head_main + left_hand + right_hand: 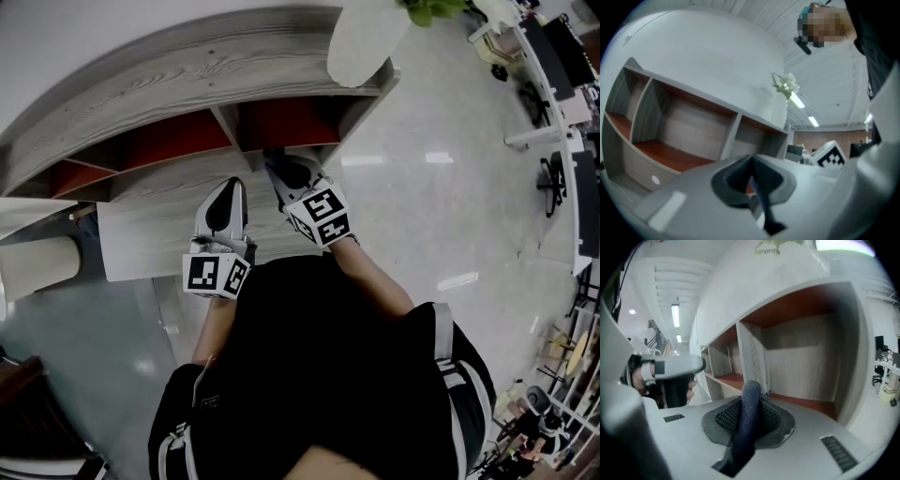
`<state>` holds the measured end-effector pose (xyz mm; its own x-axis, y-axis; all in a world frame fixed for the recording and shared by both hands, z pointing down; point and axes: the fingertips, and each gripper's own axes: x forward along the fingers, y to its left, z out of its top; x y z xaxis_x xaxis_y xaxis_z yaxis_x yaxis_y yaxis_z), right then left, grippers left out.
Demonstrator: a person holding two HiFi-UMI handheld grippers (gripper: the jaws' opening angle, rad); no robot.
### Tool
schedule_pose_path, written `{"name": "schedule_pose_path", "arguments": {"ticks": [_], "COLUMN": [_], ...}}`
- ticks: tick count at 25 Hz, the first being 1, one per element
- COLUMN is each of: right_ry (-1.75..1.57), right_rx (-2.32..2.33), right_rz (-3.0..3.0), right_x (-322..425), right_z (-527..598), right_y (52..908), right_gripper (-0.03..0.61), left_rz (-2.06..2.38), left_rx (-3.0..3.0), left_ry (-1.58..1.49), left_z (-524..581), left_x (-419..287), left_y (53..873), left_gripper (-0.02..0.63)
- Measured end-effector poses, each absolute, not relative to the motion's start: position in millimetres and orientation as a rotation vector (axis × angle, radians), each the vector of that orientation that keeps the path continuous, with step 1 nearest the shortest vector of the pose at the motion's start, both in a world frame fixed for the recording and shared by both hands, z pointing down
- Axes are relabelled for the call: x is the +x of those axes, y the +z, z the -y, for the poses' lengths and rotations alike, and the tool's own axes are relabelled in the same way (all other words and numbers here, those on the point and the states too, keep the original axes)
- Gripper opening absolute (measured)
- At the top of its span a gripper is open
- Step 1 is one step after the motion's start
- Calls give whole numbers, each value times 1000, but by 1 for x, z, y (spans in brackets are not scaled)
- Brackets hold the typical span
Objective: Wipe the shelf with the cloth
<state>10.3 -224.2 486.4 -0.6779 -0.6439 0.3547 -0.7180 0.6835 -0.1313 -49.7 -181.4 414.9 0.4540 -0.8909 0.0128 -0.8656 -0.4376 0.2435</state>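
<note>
The shelf point(159, 80) is grey wood with red-lined compartments and curves across the upper head view. My right gripper point(277, 161) reaches toward a red compartment point(801, 401) and is shut on a dark blue cloth point(746, 420), which stands rolled between the pads. My left gripper point(228, 187) hovers over the grey lower ledge point(141, 239) beside it, jaws together. In the left gripper view that gripper point(751, 163) shows only a thin bluish line in the seam between its pads. It faces the open compartments point(670, 154).
A white vase point(364, 39) with a green plant stands on the shelf's top at the right end. A pale cylinder point(37, 264) sits at the left edge. Glossy floor lies to the right, with desks and chairs point(562, 112) far right.
</note>
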Motion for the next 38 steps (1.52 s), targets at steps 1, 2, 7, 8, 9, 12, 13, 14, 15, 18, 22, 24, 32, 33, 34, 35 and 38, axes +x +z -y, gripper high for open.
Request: {"name": "schedule_pose_path", "arguments": {"ticks": [1, 2, 7, 8, 9, 12, 13, 14, 15, 18, 22, 24, 32, 33, 34, 35, 38], "right_ry": [363, 343, 263, 272, 285, 315, 317, 316, 315, 314, 299, 300, 279, 277, 274, 272, 270], "right_rx": [1131, 1181, 1426, 1462, 1491, 1523, 1519, 1511, 1502, 1496, 1496, 1490, 1477, 1475, 1473, 1471, 1466], "right_rz": [2640, 2660, 2659, 2648, 2637, 2620, 2618, 2616, 2615, 2608, 2605, 2602, 2614, 2616, 2617, 2618, 2620], "right_x": [16, 23, 58, 64, 69, 75, 75, 74, 73, 74, 75, 74, 71, 70, 69, 69, 67], "right_z": [225, 225, 218, 216, 213, 206, 204, 202, 201, 201, 200, 197, 196, 196, 195, 195, 193], "right_y": [473, 460, 434, 436, 440, 448, 450, 452, 454, 455, 452, 454, 452, 451, 451, 451, 451], "right_gripper": [54, 54, 54, 54, 54, 54, 54, 54, 54, 54, 54, 54, 54, 54, 54, 54, 54], "left_rz": [1525, 1523, 1500, 1491, 1480, 1454, 1447, 1442, 1438, 1430, 1437, 1442, 1451, 1451, 1452, 1453, 1451], "left_rx": [2498, 2507, 2519, 2525, 2536, 2561, 2563, 2564, 2565, 2570, 2568, 2561, 2560, 2560, 2560, 2560, 2560], "left_ry": [-177, -177, -171, -169, -163, -148, -146, -145, -144, -143, -143, -145, -149, -150, -150, -152, -153], "left_z": [182, 183, 181, 180, 179, 177, 177, 176, 175, 174, 173, 171, 170, 170, 169, 169, 168], "left_x": [-48, -46, -32, -28, -24, -16, -14, -13, -12, -8, -9, -11, -13, -13, -14, -14, -15], "left_y": [413, 411, 413, 414, 414, 416, 417, 419, 420, 420, 418, 419, 418, 418, 418, 418, 417], "left_gripper": [5, 5, 5, 5, 5, 5, 5, 5, 5, 5, 5, 5, 5, 5, 5, 5, 5]}}
